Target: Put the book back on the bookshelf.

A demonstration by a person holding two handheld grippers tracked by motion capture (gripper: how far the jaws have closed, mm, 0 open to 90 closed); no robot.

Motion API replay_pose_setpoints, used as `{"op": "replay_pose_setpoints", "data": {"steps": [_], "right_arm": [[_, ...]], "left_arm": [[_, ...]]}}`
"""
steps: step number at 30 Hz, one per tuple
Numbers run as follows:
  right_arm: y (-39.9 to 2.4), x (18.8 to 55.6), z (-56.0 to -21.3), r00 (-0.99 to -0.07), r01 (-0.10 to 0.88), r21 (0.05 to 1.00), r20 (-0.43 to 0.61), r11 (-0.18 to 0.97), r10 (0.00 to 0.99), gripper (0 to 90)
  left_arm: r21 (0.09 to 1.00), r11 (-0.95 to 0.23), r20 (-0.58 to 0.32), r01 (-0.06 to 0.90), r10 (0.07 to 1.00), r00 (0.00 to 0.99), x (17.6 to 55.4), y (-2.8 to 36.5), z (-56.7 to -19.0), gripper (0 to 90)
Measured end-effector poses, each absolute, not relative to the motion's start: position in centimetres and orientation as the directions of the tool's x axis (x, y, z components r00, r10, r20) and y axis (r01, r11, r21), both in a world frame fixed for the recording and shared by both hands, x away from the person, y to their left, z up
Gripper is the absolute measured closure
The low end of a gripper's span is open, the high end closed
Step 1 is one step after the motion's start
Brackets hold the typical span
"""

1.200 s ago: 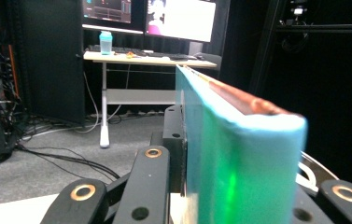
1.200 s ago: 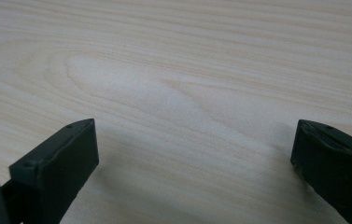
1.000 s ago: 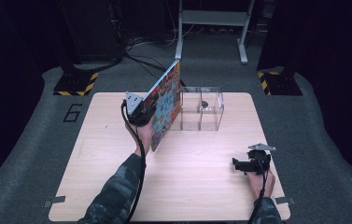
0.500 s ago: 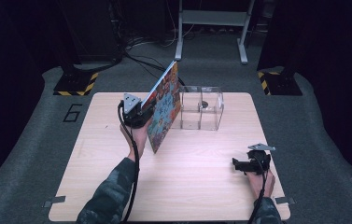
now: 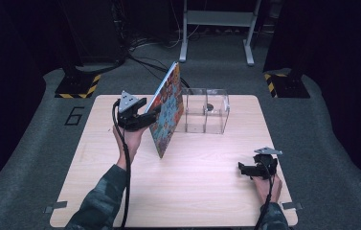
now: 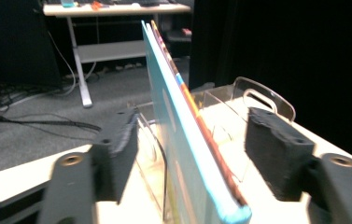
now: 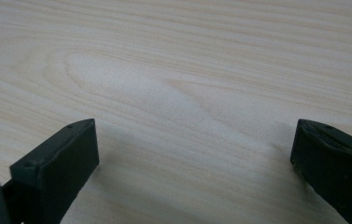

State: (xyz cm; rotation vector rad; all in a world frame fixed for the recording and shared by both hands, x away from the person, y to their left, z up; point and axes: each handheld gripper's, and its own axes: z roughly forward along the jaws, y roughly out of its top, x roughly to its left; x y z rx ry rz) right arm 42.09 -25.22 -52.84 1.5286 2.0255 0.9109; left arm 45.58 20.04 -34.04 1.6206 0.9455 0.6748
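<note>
Leaning item, one: a thin picture book point(image 5: 167, 114), colourful cover, standing on its lower edge on the pale wooden surface point(image 5: 202, 191) and tilted, its top edge up and away from the person. In the high view it rests against the near-left side of a clear plastic organiser point(image 5: 206, 111) with upright dividers.

Left tool point(image 5: 145, 116): raised above the surface beside the book, held in the person's left hand point(image 5: 129, 139), grey three-cornered plate on top, black cable trailing down along the sleeve. Jaws have just been opening. In the left gripper view the book point(image 6: 183, 140) stands edge-on between them, a gap showing on either side, so the pads point(image 6: 276, 149) are spread and press on nothing. The clear organiser point(image 6: 257, 95) lies just beyond the jaws, and a white-legged table point(image 6: 113, 18) stands far behind on the grey carpet.

Right tool point(image 5: 245, 168): low at the near-right part of the surface, well apart from the book, held in the right hand point(image 5: 264, 184). In the right gripper view the jaws are spread wide over bare wood grain point(image 7: 173, 74), nothing between them.
</note>
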Motion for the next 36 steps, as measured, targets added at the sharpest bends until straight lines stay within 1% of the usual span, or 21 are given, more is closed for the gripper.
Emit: {"op": "replay_pose_setpoints", "data": {"steps": [4, 8, 11, 13, 17, 19, 25, 32, 36], "right_arm": [[-25.2, 42.1, -52.8, -0.290, 0.665, 0.727, 0.041, 0.170, 0.956, 0.4], [-25.2, 42.1, -52.8, -0.290, 0.667, 0.726, 0.045, 0.168, 0.956, 0.3], [-25.2, 42.1, -52.8, -0.291, 0.667, 0.726, 0.045, 0.169, 0.956, 0.3], [-25.2, 42.1, -52.8, -0.292, 0.666, 0.726, 0.045, 0.169, 0.955, 0.4], [-25.2, 42.1, -52.8, -0.291, 0.666, 0.726, 0.045, 0.169, 0.956, 0.4], [-25.2, 42.1, -52.8, -0.290, 0.667, 0.726, 0.045, 0.168, 0.956, 0.4], [-25.2, 42.1, -52.8, -0.289, 0.665, 0.727, 0.043, 0.169, 0.956, 0.4], [-25.1, 42.1, -52.8, -0.299, 0.668, 0.719, 0.026, 0.190, 0.954, 0.4], [-25.0, 42.1, -52.9, -0.293, 0.664, 0.723, 0.017, 0.190, 0.956, 0.4]], "left_arm": [[0.956, -0.127, -0.032, 0.266, 0.852, 0.523, 45.2, 20.7, -33.9, 25.4], [0.945, -0.156, -0.028, 0.288, 0.838, 0.545, 44.8, 21.3, -33.7, 18.0], [0.939, -0.175, -0.025, 0.298, 0.825, 0.564, 44.2, 21.6, -33.4, 14.9], [0.937, -0.199, 0.000, 0.286, 0.821, 0.571, 43.7, 21.8, -33.1, 14.8], [0.924, -0.238, 0.017, 0.298, 0.807, 0.590, 42.5, 22.5, -32.9, 11.6], [0.922, -0.242, 0.017, 0.303, 0.806, 0.591, 42.2, 22.7, -32.8, 10.0], [0.899, -0.303, 0.064, 0.316, 0.805, 0.590, 40.8, 24.0, -33.0, 7.2], [0.903, -0.281, 0.054, 0.326, 0.826, 0.562, 39.7, 25.8, -33.9, 6.7], [0.894, -0.295, 0.060, 0.338, 0.826, 0.561, 39.0, 26.5, -34.5, 5.7]]}}
